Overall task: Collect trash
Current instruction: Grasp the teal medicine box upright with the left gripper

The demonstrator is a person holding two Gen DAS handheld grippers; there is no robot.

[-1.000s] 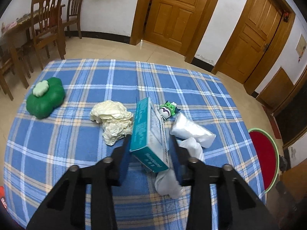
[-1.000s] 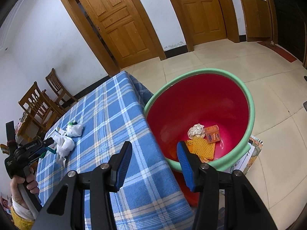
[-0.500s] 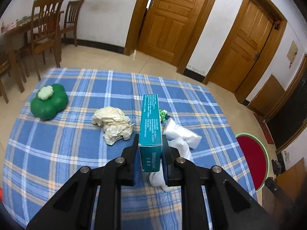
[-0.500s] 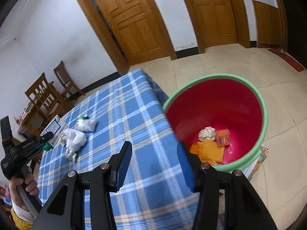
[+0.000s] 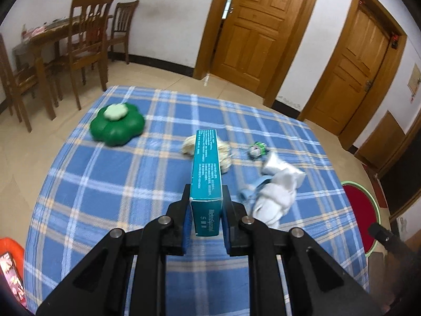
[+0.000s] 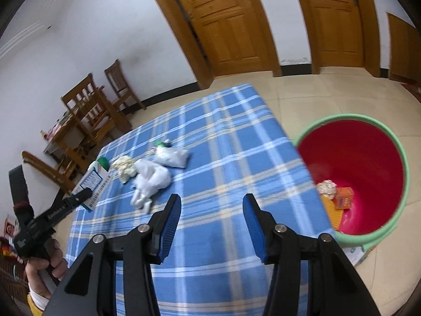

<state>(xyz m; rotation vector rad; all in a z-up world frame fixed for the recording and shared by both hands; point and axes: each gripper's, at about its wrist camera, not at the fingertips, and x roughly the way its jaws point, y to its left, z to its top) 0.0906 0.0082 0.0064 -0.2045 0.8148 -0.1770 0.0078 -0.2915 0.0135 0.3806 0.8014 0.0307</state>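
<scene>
My left gripper (image 5: 206, 206) is shut on a teal carton box (image 5: 206, 176), lifted above the blue plaid table (image 5: 110, 184); the same box (image 6: 92, 181) shows at the left of the right wrist view. On the cloth lie a cream crumpled paper (image 5: 226, 155), a white crumpled bag (image 5: 279, 192), a smaller white wad (image 6: 172, 156) and a small green-and-white toy (image 5: 256, 149). My right gripper (image 6: 211, 208) is open and empty above the table's near right part. The red bin with a green rim (image 6: 357, 168) stands on the floor at the right, holding several pieces of trash.
A green flower-shaped cushion (image 5: 117, 126) lies at the table's far left. Wooden chairs and a dining table (image 5: 68, 52) stand behind on the left, with wooden doors (image 5: 257, 26) beyond. A hand (image 6: 46, 268) holds the left gripper's handle. An orange object (image 5: 10, 252) sits low left.
My left gripper closed on the teal box, turned it upright and lifted it back from the pile. My right gripper swung left from over the bin to over the table.
</scene>
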